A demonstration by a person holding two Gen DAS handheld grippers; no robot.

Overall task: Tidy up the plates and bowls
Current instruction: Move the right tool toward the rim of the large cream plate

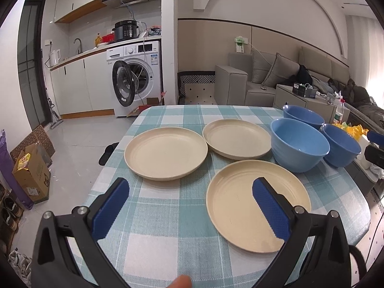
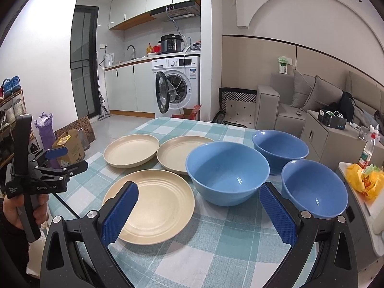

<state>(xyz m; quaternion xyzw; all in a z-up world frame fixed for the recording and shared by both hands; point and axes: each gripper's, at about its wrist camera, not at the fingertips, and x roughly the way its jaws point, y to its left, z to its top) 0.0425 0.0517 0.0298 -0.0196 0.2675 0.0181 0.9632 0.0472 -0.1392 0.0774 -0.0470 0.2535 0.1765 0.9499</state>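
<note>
Three cream plates lie on the checked tablecloth: a near plate (image 1: 242,206) (image 2: 156,206), a far left plate (image 1: 165,152) (image 2: 130,150) and a far middle plate (image 1: 236,138) (image 2: 177,154). Three blue bowls stand to their right: a large one (image 1: 298,147) (image 2: 226,171), one behind it (image 1: 302,115) (image 2: 279,146) and one at the right (image 1: 340,147) (image 2: 314,192). My left gripper (image 1: 190,188) is open above the cloth, its right finger over the near plate. My right gripper (image 2: 199,194) is open, hovering between the near plate and the bowls, holding nothing.
The table (image 1: 168,228) drops off at the left to a tiled floor with cardboard boxes (image 1: 31,175). A small side table with a yellow bag (image 2: 364,180) and a bottle (image 2: 367,152) stands at the right. A washing machine (image 1: 136,76) and a sofa (image 1: 264,76) sit beyond.
</note>
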